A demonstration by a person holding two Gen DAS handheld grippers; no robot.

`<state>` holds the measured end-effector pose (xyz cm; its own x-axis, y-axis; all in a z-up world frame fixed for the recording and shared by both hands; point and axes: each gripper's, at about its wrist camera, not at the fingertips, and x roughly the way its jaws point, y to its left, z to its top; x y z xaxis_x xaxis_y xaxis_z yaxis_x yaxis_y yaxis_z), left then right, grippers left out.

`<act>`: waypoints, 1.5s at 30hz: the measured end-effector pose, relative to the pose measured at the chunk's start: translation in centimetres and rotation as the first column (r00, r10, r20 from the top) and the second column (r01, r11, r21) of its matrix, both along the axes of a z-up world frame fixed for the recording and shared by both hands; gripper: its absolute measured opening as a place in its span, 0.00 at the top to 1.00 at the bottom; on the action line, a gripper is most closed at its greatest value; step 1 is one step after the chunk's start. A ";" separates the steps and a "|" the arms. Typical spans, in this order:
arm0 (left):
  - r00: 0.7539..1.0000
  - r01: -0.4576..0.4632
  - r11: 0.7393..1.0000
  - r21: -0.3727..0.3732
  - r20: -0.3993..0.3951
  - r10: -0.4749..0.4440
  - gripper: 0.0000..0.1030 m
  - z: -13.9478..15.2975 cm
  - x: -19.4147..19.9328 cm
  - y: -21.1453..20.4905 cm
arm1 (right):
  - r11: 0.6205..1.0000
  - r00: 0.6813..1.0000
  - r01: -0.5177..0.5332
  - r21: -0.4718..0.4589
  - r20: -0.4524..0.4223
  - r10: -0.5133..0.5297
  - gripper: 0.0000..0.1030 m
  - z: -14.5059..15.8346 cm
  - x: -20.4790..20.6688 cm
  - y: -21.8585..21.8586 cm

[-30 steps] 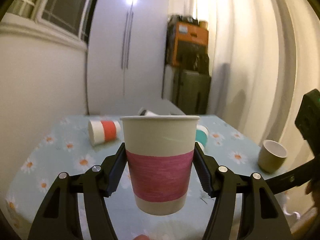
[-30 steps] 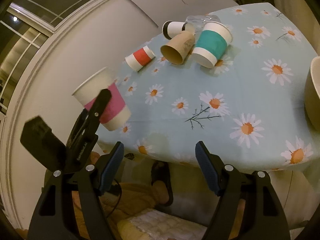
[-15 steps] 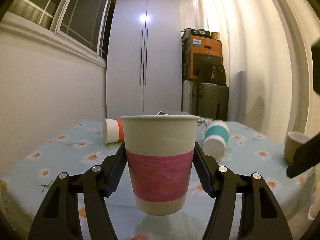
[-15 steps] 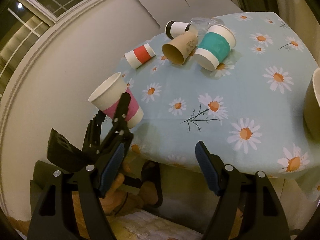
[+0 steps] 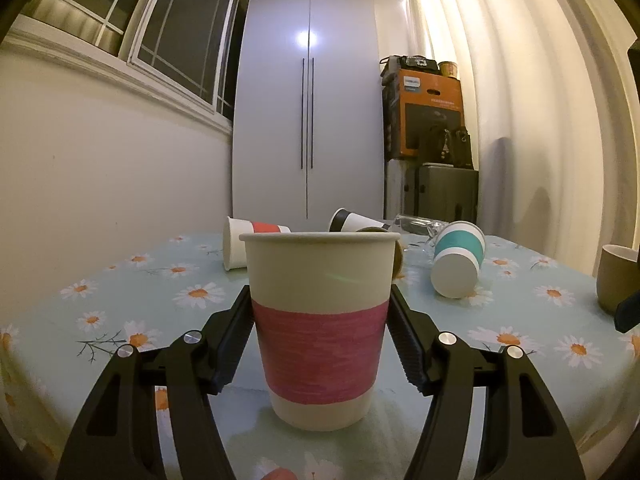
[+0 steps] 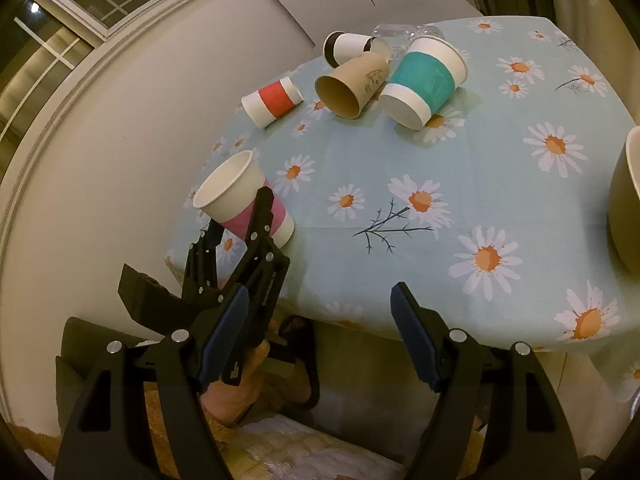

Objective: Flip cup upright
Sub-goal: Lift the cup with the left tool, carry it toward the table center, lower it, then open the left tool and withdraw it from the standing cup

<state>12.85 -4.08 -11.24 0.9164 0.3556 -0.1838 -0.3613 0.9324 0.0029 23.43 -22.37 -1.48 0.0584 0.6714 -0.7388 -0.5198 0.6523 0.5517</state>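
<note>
Pink-banded cup upright, mouth up, clamped between the left gripper jaws at the near left corner of the daisy tablecloth. Over the last second it has come down from above the table edge to the cloth; base now looks to be touching or just off the surface, cannot tell which. Flip itself appears done; what remains is letting go without tipping it, close to the edge. Right gripper hangs off the near edge, jaws spread, holding nothing. Red-banded cup, brown cup, teal cup and black-banded cup lie on their sides farther back.
</note>
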 end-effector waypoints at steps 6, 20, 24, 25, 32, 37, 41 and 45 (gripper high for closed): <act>1.000 0.008 1.000 0.000 -0.007 -0.008 0.38 -0.2 -0.5 -0.1 | 1.000 1.000 0.005 -0.004 -0.002 -0.005 0.28 0.0 -0.2 -0.1; 0.999 0.025 1.000 -0.005 -0.038 -0.025 0.16 0.9 -1.0 -0.4 | 1.000 1.000 0.019 0.019 0.009 -0.019 0.28 0.6 -0.4 -0.9; 0.999 0.028 1.000 -0.003 -0.043 -0.028 0.07 1.9 -1.6 -0.5 | 0.999 0.999 0.030 0.039 0.017 -0.031 0.28 1.0 -0.7 -1.5; 0.998 0.032 0.999 -0.004 -0.049 -0.033 0.07 2.3 -1.9 -0.5 | 0.999 0.999 0.033 0.044 0.020 -0.034 0.28 1.2 -0.8 -1.6; 0.990 0.067 0.997 -0.023 -0.120 -0.069 0.07 5.5 -3.5 -0.4 | 0.997 0.998 0.030 0.075 0.050 -0.034 0.17 2.2 -1.7 -1.8; 0.979 0.116 0.993 -0.035 -0.164 -0.120 0.07 7.9 -4.7 -0.2 | 0.999 0.996 0.003 0.052 0.091 -0.008 0.13 2.8 -2.8 -1.1; 0.966 0.160 0.986 -0.054 -0.199 -0.167 0.07 10.2 -5.6 0.4 | 0.999 0.988 0.006 0.038 0.156 -0.012 0.09 4.3 -3.9 -0.8; 0.954 0.182 0.978 -0.101 -0.224 -0.201 0.07 12.3 -6.5 1.6 | 0.999 0.983 0.016 0.040 0.182 -0.023 0.08 5.7 -4.8 -0.5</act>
